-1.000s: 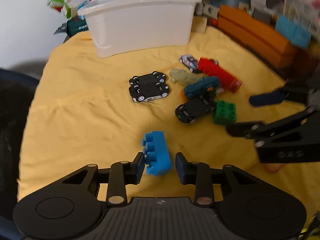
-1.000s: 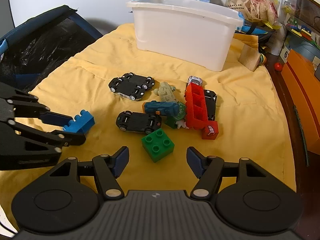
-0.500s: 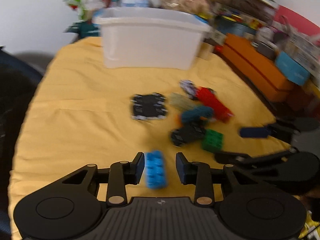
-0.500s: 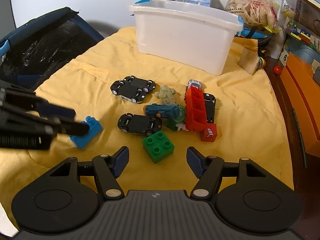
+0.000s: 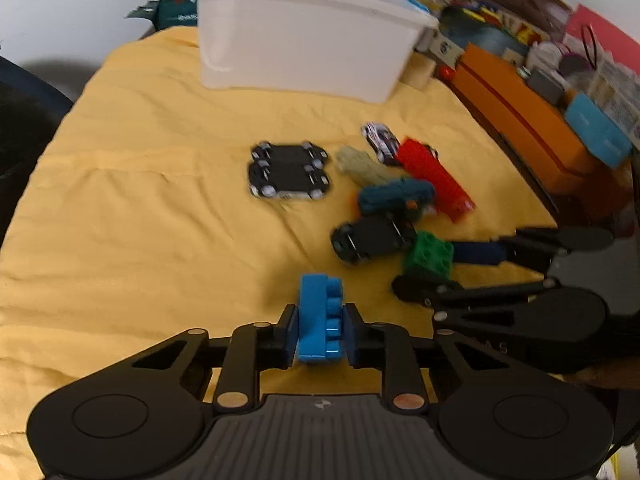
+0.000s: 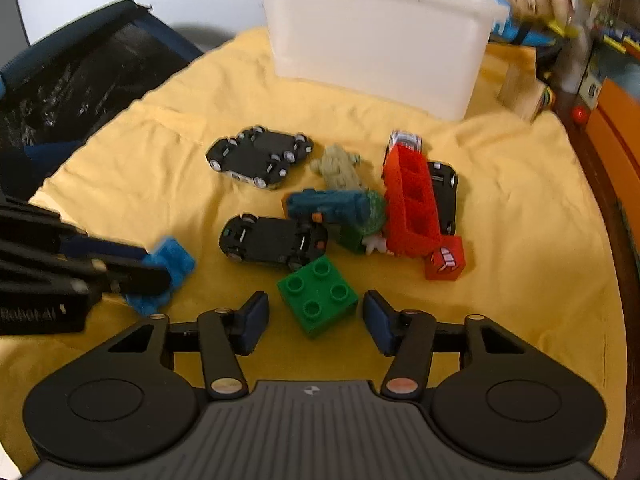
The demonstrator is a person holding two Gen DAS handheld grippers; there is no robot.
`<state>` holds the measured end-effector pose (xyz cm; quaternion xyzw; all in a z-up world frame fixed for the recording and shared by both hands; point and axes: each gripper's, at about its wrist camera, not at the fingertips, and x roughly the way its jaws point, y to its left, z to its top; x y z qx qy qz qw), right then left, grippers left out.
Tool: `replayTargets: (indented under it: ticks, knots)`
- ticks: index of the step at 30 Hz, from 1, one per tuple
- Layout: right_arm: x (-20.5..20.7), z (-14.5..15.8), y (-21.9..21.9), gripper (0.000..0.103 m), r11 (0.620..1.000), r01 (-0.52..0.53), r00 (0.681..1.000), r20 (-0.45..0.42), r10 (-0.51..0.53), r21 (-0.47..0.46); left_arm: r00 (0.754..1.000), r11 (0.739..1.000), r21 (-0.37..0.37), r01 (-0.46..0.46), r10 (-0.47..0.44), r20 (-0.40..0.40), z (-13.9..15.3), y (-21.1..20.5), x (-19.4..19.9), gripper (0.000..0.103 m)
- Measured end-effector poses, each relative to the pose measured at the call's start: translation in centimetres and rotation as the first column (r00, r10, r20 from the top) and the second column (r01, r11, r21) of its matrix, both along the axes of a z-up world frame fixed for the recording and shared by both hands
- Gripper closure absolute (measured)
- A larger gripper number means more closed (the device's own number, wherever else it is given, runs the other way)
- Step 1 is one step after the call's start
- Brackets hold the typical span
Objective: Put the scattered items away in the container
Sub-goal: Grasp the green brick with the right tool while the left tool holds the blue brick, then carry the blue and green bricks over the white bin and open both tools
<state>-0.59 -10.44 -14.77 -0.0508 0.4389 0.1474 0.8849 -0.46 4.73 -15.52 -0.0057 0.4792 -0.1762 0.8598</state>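
Blue brick [image 5: 320, 316] sits clamped between the pads of the left tongs [image 5: 320, 334], studs turned to 3 o'clock, low-centre in the left wrist view. Whether it is lifted off the yellow cloth [image 5: 140, 200] cannot be told. Right wrist view shows the same brick [image 6: 170, 270] from the side at 9 o'clock, half hidden behind the left tongs' dark fingers [image 6: 132, 276].

Right tongs [image 6: 316, 318] spread wide, gripping nothing, flanking the green brick [image 6: 318, 296] without touching it. In the left view one right-tong pad lies just beside the green brick [image 5: 430, 254] at 3 o'clock.

Toy pile past the green brick: black car [image 6: 274, 242] upside down, teal car [image 6: 328, 206], red long brick [image 6: 412, 204], small red cube [image 6: 446, 260], pale green figure [image 6: 340, 168], two black cars side by side [image 6: 258, 156] at 11 o'clock. The red cube shows clearly only in the right view.

White bin [image 5: 304, 36] at 12 o'clock, far end of the cloth, well apart from the pile; its inside is hidden in both views. Left view alone shows the orange box [image 5: 520, 116] at 2 o'clock. Right view alone shows a dark mesh bag [image 6: 80, 80] at 10 o'clock.

Both tongs low, angled forward over the cloth.
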Motion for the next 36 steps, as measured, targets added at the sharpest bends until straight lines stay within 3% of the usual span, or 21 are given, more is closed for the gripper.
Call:
replayTargets:
  ticks: [7, 10, 14, 17, 19, 22, 30, 33, 36]
  knots:
    - [-0.5, 0.2, 0.0, 0.052, 1.000, -0.018, 1.000, 0.004, 0.018, -0.016, 1.000, 0.999, -0.019, -0.031, 0.031, 0.003, 0.0, 1.0, 0.2, 0.072]
    - [-0.4, 0.3, 0.3, 0.045, 0.999, -0.026, 1.000, 0.016, 0.027, -0.034, 1.000, 1.000, -0.017, -0.023, 0.024, 0.017, 0.4, 0.9, 0.2, 0.067]
    - [-0.3, 0.2, 0.4, 0.063, 0.999, -0.035, 0.999, 0.013, 0.035, -0.021, 0.999, 0.999, -0.032, -0.035, 0.034, -0.035, -0.5, 1.2, 0.6, 0.077]
    - [-0.4, 0.5, 0.5, 0.065, 0.998, -0.050, 0.999, 0.005, 0.050, -0.038, 0.998, 0.998, -0.044, -0.048, 0.047, -0.033, -0.2, 1.8, 0.7, 0.077]
    - [-0.6, 1.0, 0.4, 0.066, 0.999, -0.046, 0.999, -0.002, 0.046, -0.027, 0.999, 0.997, -0.066, -0.038, 0.036, -0.029, 0.6, 2.2, 0.9, 0.078]
    - [-0.5, 3.7, -0.2, 0.066, 0.998, -0.037, 0.999, 0.028, 0.036, 0.046, 0.998, 0.994, -0.109, -0.004, 0.012, 0.069, 4.1, 2.7, 1.8, 0.078]
    - [7.7, 13.1, -1.6, 0.066, 0.998, 0.027, 0.964, 0.263, -0.039, 0.048, 0.961, 0.988, -0.155, -0.008, 0.051, 0.273, 13.9, 0.8, 12.8, 0.078]
    - [12.0, 14.5, -1.6, 0.066, 0.998, 0.069, 0.946, 0.317, -0.070, 0.017, 0.952, 0.993, -0.117, -0.016, 0.050, 0.301, 15.0, -0.9, 17.9, 0.078]
    - [16.5, 14.2, -1.9, 0.066, 0.991, 0.124, 0.943, 0.307, -0.132, 0.043, 0.958, 0.997, -0.077, -0.032, 0.053, 0.283, 14.3, -2.1, 22.1, 0.078]
